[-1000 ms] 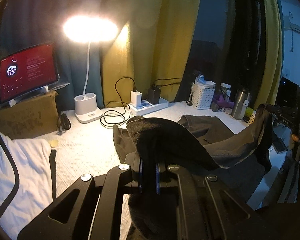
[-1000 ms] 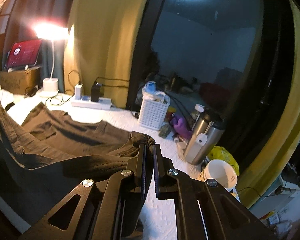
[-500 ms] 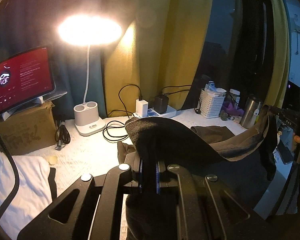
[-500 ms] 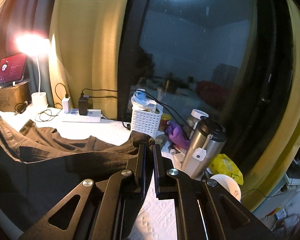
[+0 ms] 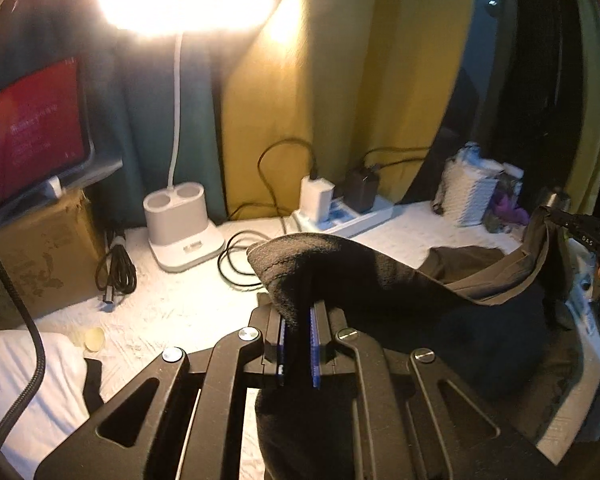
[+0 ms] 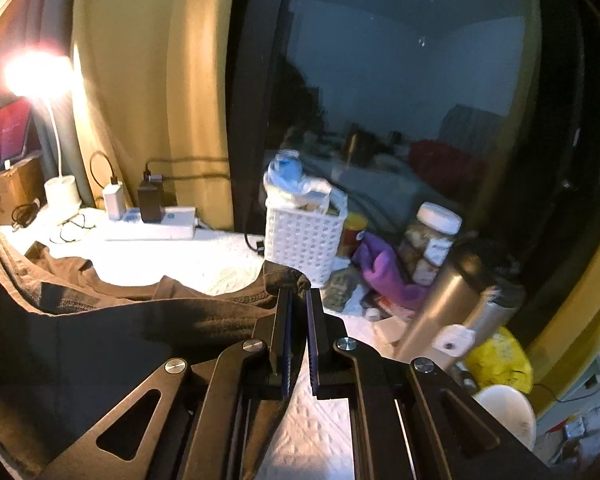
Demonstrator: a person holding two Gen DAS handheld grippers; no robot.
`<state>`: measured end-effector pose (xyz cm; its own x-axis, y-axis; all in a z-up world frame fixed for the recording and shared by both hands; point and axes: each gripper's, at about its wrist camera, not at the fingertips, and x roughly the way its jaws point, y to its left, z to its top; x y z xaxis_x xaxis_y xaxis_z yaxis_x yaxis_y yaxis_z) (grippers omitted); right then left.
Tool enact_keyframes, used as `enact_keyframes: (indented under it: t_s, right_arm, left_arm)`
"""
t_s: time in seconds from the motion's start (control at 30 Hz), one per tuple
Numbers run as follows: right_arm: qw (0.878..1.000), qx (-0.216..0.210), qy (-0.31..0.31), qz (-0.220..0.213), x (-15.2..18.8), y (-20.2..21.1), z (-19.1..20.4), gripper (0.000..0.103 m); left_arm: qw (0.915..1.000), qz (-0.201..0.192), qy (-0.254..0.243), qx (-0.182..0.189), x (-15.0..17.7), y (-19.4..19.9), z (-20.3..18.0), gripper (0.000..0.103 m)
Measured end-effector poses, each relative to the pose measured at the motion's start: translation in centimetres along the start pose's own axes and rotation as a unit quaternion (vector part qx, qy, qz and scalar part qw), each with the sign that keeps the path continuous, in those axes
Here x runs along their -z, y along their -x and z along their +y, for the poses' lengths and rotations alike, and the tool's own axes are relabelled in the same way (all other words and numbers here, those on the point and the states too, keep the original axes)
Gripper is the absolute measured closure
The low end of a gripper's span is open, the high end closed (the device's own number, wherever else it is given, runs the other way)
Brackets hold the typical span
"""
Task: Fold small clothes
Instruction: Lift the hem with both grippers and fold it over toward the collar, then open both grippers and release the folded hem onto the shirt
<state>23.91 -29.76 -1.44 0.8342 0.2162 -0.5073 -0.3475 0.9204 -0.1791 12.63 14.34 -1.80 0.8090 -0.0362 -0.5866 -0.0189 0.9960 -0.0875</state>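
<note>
Both tongs clamped on the dark shorts, held up off the table

Left tongs (image 5: pixel 298 344) and right tongs (image 6: pixel 298 336) each pinch a corner of the shorts (image 6: pixel 112 328); looks soft, light and floppy, so gripping the edge seems right.

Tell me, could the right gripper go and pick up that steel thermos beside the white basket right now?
Probably not yet. The right gripper is shut on the dark garment, stretched across to the left gripper. The thermos stands close by, unblocked, but the jaws would have to release the cloth first.

Left claw (image 5: pixel 299 312) clamped on dark garment (image 5: pixel 400 292); lamp (image 5: pixel 180 220) ahead-left, power strip (image 5: pixel 348 216) ahead, basket (image 5: pixel 468 196) far right.
</note>
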Motion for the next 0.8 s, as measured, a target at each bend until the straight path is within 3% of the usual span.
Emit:
enact_keyframes:
  t_s: [0.23,0.43,0.73,0.8]
  right_arm:
    - [0.999,-0.011,-0.012,0.042,1.0,-6.0,-0.1,0.096]
    - [0.997,-0.017,-0.012,0.07,1.5,-10.3,0.0,0.096]
    - [0.992,-0.004,0.014,0.129,3.1,-14.7,0.5,0.096]
    - [0.993,-0.002,0.016,0.12,3.0,-14.2,0.6,0.095]
  left_arm:
    - [0.9988,0.037,0.02,-0.025,0.7,-4.5,2.2,0.095]
    - [0.9968,0.07,0.028,-0.025,1.2,-7.4,3.1,0.096]
    - [0.9955,0.067,0.018,-0.064,0.9,-8.4,3.6,0.095]
    - [0.9954,0.064,0.023,-0.068,0.9,-8.3,3.8,0.095]
